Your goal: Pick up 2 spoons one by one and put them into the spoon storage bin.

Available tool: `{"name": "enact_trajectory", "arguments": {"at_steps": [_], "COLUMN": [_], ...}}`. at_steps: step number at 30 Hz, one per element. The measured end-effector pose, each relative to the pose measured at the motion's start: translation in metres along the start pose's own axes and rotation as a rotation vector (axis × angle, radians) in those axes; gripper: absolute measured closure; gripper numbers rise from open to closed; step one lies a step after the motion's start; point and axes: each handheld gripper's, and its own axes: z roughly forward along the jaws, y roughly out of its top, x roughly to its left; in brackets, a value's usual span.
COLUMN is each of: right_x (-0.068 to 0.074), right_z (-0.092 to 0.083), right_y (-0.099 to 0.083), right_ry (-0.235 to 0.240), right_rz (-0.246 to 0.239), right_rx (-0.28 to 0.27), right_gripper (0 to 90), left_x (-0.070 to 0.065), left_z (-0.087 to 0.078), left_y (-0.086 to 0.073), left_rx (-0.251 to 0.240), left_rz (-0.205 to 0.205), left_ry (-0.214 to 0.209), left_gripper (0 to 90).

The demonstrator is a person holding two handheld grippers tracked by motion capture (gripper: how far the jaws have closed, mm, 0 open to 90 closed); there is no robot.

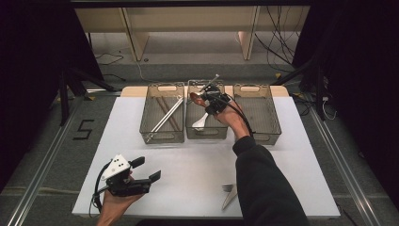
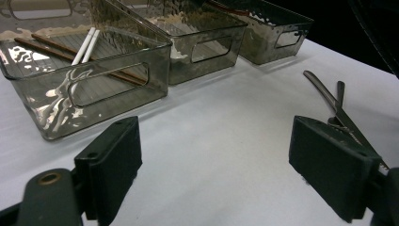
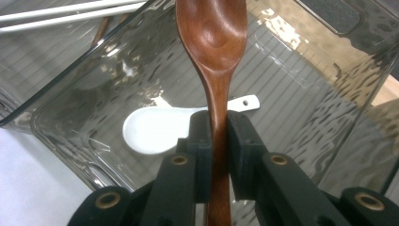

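The wooden spoon [image 3: 212, 56] is being gripped by its handle in the right claw [image 3: 217, 136], hanging over the middle bin [image 1: 205, 133], above a white spoon [image 3: 155, 128]. The left claw [image 2: 214, 169] is resting released over the desk [image 1: 188, 174].

From my remote seat I see a white rectangular desk [image 1: 197, 174] with a pale wooden far edge, standing on grey carpeted floor [image 1: 51, 141]. A black tape mark shaped like a five [image 1: 83, 129] sits on the carpet to the left. Metal floor rails [image 1: 40, 179] run along both sides. Beyond the desk stands a light wooden bench frame [image 1: 188, 23], with loose black cables [image 1: 277, 44] trailing nearby. Dark curtains [image 1: 28, 56] close in either side.
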Motion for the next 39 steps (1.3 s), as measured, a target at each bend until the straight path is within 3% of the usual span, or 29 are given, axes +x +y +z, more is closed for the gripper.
{"name": "enact_trajectory", "arguments": {"at_steps": [3, 6, 14, 18, 29, 39], "right_x": [0.000, -0.001, 0.000, 0.002, 0.009, 0.017], "right_z": [0.003, 0.005, -0.002, -0.010, -0.046, -0.064], "right_y": [0.000, 0.000, -0.002, -0.005, -0.018, -0.042], "right_ry": [0.003, 0.007, 0.027, 0.050, 0.106, 0.146], "right_rz": [0.007, 0.010, 0.024, 0.008, -0.015, -0.028], "right_rx": [0.005, 0.004, -0.017, -0.044, -0.133, -0.188], "right_gripper": [78.3, 65.8, 54.7, 50.3, 43.7, 39.6], "left_x": [0.000, 0.001, 0.001, 0.001, 0.000, 0.000], "left_z": [0.000, -0.001, -0.001, -0.002, -0.001, -0.001], "left_y": [0.000, 0.000, 0.000, -0.001, 0.000, 0.000], "left_rx": [0.002, 0.004, 0.002, 0.001, 0.003, 0.000], "left_rz": [-0.002, -0.003, -0.004, -0.005, -0.004, -0.006], "left_ry": [-0.001, -0.002, -0.001, 0.002, 0.003, 0.006], "left_gripper": [16.8, 16.8, 16.7, 16.6, 16.5, 16.2]}}
